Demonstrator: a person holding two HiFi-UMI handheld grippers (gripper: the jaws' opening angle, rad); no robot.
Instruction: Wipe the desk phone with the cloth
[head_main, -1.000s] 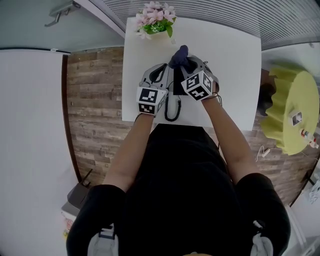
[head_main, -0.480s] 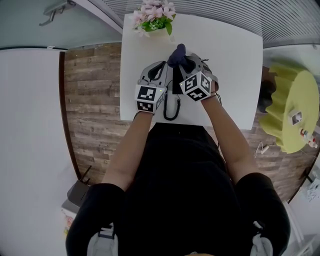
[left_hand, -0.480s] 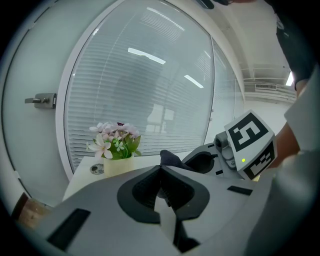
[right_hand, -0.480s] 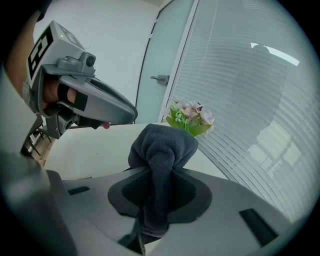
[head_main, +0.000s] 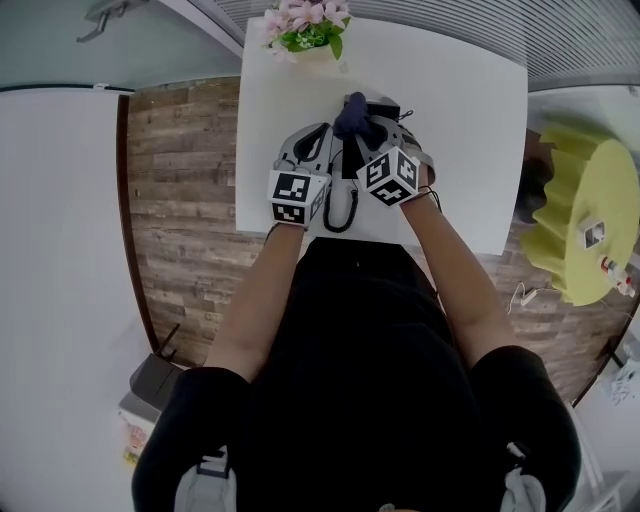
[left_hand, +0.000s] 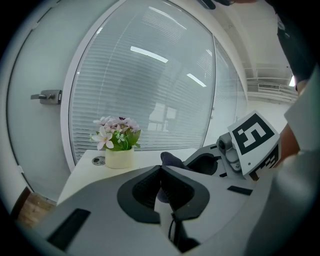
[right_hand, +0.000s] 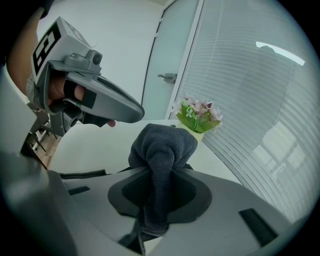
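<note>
Head view: the black desk phone (head_main: 347, 168) lies on the white table (head_main: 460, 130), largely covered by both grippers. Its coiled black cord (head_main: 340, 210) loops toward the near edge. The phone's long axis appears to run away from the person; which way it faces cannot be told. The right gripper (right_hand: 160, 170) pinches the bunched dark blue-grey cloth (right_hand: 162, 142) over the phone's far end. The left gripper (left_hand: 161, 169) has its jaws pressed together on nothing. Judgement: wiping is in progress, but the extent cleaned is indeterminable.

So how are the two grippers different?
The right gripper pinches the dark cloth; the left gripper has its jaws together on nothing. The right cube sits turned cornerwise; the left cube sits squarer. Both grippers are shut, side by side over the white table.
</note>
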